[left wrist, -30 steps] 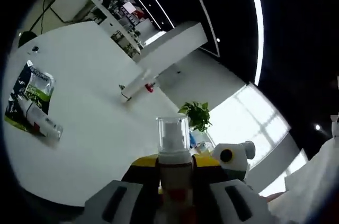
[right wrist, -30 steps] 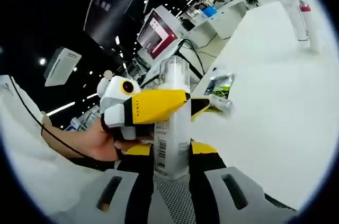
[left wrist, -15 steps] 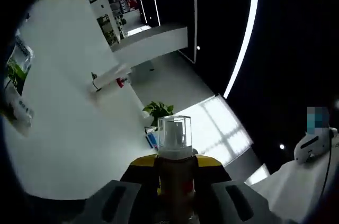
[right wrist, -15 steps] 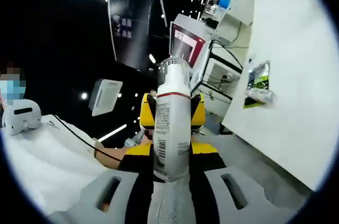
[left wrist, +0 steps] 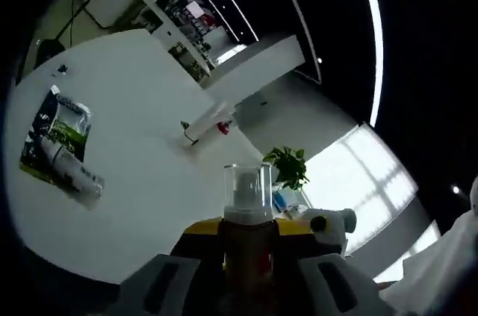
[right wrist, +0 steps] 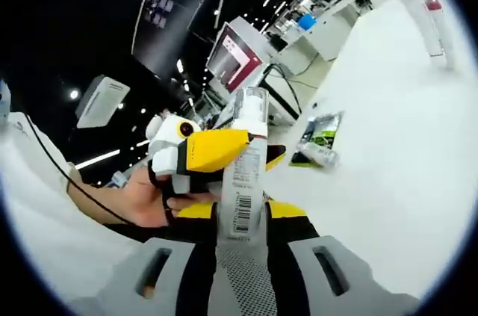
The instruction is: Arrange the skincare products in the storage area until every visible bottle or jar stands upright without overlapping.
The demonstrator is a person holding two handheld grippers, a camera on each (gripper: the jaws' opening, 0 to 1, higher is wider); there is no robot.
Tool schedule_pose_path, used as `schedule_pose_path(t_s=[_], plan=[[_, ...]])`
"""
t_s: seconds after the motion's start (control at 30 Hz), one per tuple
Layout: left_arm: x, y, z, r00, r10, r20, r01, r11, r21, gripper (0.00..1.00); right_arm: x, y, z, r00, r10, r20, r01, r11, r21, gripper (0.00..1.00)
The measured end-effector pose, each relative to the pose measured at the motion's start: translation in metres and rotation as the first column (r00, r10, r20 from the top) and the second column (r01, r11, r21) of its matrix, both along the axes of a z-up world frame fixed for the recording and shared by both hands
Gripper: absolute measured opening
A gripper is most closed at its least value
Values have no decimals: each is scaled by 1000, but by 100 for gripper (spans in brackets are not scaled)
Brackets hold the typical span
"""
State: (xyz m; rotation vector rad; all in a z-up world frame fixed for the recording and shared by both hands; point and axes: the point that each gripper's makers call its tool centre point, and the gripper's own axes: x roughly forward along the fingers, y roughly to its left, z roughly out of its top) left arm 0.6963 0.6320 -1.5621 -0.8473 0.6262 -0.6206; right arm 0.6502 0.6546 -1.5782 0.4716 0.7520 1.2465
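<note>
Both grippers were closed on the same spray bottle (right wrist: 243, 181), held in the air above the white table (right wrist: 388, 181): the right gripper (right wrist: 240, 237) clamped its lower body, and the left gripper (right wrist: 213, 153) pinched it just under the clear cap (left wrist: 247, 190). On the table a tube (left wrist: 69, 168) lay flat on a green sachet (left wrist: 54, 131), and a white bottle (left wrist: 208, 122) lay on its side well apart. Nothing stood upright yet, so I judged most work remained.

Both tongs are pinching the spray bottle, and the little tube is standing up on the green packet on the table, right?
Nearly. The little tube lies flat on the green packet, not standing; the left gripper view shows it. Both the left tongs and right tongs do pinch the spray bottle above the table.
</note>
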Motion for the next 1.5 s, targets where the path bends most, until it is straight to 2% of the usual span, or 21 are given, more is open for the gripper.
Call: schedule_pose_path(t_s=[0.07,0.1,0.13,0.2,0.27,0.33,0.37,0.43,0.47,0.6,0.8,1.03,1.23,1.3,1.33,1.4,1.43,1.5], plan=[[-1,-6,1,1000,-1,19,1,1000,25,24,-1,-2,-3,1000,8,-10,-8,1000,-17,20],[-3,-8,1,999,-24,27,23,999,28,24,-2,-3,-3,999,16,-33,-16,1000,-12,20],[-3,-7,1,999,-25,21,24,999,23,24,-3,-5,-1,996,12,-83,-11,1000,16,19],[-3,-6,11,998,-29,51,31,999,-45,24,-2,-6,6,996,12,-94,-6,998,68,18],[-4,-4,19,998,-36,56,42,992,-120,25,-1,-8,21,990,27,-136,-4,986,168,18],[-8,-5,21,995,-83,57,90,986,-138,25,-6,-8,24,983,59,-171,-24,980,200,18],[-10,-6,22,993,-106,60,113,984,-139,25,-6,-7,23,984,64,-164,-31,980,198,18],[-14,-8,28,988,-135,68,146,972,-182,24,-13,-6,31,979,103,-176,-59,969,239,18],[-16,-10,34,987,-146,72,158,961,-228,24,-15,-6,38,974,124,-190,-67,957,281,18],[-24,-14,46,975,-201,92,219,930,-295,23,-21,-6,49,959,188,-215,-100,927,361,17],[-30,-17,49,961,-254,107,275,913,-300,23,-23,-7,54,949,213,-234,-106,910,400,18],[-36,-18,46,949,-295,107,314,909,-275,23,-20,-7,54,956,197,-218,-98,913,397,18],[-36,-17,47,950,-287,127,311,913,-265,23,-19,-6,55,957,193,-218,-92,911,402,18],[-35,-16,46,953,-277,124,300,918,-260,22,-18,-3,53,970,174,-172,-96,918,384,19],[-34,-13,44,954,-271,124,294,925,-241,22,-14,-2,50,982,139,-129,-84,929,361,19],[-29,-6,36,956,-247,160,269,954,-133,22,-9,0,42,995,91,-42,-75,954,291,20],[-28,-4,32,958,-241,157,259,960,-104,22,-10,0,40,996,88,-20,-79,960,268,22],[-20,9,22,967,-199,159,202,979,-3,22,-4,0,39,999,50,17,-52,969,243,28]])
